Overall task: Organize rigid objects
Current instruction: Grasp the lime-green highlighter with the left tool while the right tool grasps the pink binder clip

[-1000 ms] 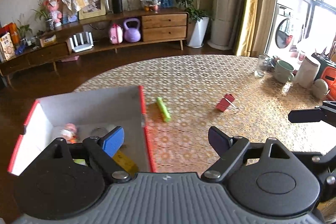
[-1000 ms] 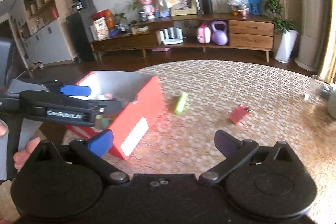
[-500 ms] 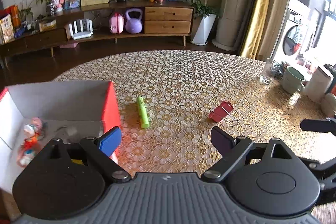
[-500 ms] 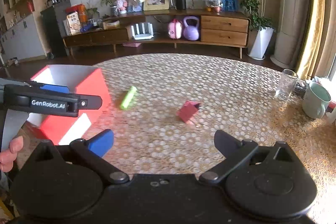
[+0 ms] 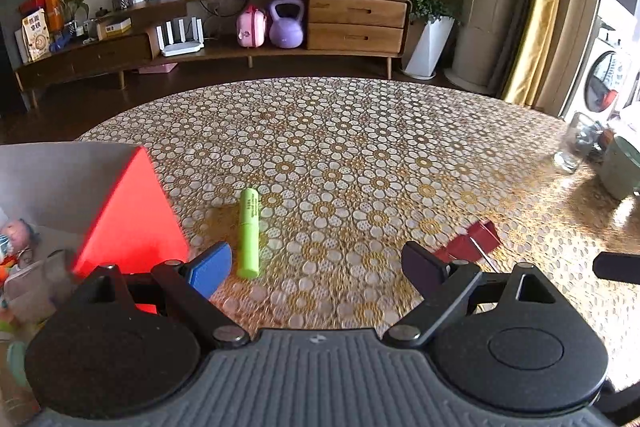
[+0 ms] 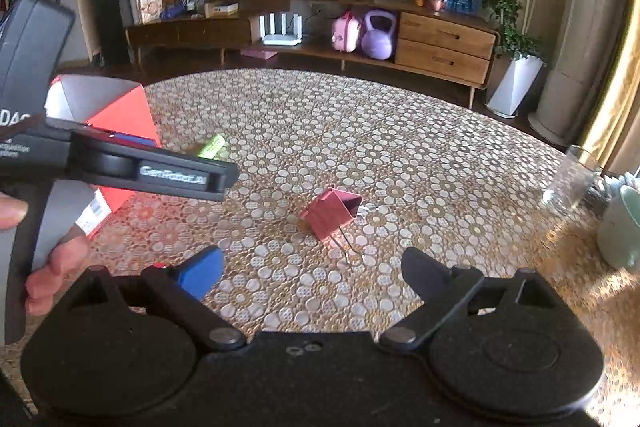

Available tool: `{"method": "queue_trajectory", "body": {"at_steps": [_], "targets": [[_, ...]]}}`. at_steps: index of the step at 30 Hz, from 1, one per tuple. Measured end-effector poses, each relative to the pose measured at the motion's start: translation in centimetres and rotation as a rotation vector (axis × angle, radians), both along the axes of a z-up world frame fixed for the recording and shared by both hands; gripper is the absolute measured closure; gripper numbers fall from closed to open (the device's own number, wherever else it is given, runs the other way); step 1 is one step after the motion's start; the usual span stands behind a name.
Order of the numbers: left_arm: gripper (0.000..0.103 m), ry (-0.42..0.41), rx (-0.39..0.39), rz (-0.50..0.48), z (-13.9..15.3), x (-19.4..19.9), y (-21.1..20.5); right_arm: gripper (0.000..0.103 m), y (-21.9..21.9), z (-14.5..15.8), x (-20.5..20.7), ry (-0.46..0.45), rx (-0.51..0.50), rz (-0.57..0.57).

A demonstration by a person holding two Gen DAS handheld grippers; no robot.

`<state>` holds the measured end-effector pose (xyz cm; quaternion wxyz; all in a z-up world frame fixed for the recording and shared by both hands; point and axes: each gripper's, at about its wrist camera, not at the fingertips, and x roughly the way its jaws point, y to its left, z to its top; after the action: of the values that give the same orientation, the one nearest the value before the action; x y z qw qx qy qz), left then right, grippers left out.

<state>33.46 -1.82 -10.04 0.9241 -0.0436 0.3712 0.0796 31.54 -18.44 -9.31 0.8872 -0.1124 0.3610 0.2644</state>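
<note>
Across the left wrist view, the left gripper is angled down over the desk with its fingers spread wide and nothing between them. A green tube lies on the patterned desk cover just ahead of the blue-padded finger, near the red box but apart from its wall. The box stands at the left edge, open on top, with small toys inside it. A red binder clip lies on the desk beyond the dark finger, partly hidden by it. A glass and a pale green mug stand at the far right.

From the right wrist view, the right gripper points down at the binder clip, which lies ahead of the fingertips and untouched. Its jaws are closing, with nothing between them. The left gripper crosses the left side of the picture, held by a hand. Behind it appear the green tube and the red box. The glass and mug stand at the right.
</note>
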Motion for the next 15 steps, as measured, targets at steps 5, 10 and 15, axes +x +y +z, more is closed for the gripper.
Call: {"method": "queue_trajectory", "body": {"at_steps": [5,10,15], "targets": [[0.011,-0.009,0.034,0.015,-1.3,2.0,-0.4,0.013,0.8,-1.4,1.7,0.022,0.001,-0.007],[0.011,0.017,0.070,0.065,-3.0,4.0,0.0,0.019,1.3,-2.5,3.0,0.032,0.013,-0.013],[0.023,0.029,0.046,0.104,-4.1,5.1,1.4,0.027,1.9,-3.4,4.4,0.051,0.031,-0.033]]}}
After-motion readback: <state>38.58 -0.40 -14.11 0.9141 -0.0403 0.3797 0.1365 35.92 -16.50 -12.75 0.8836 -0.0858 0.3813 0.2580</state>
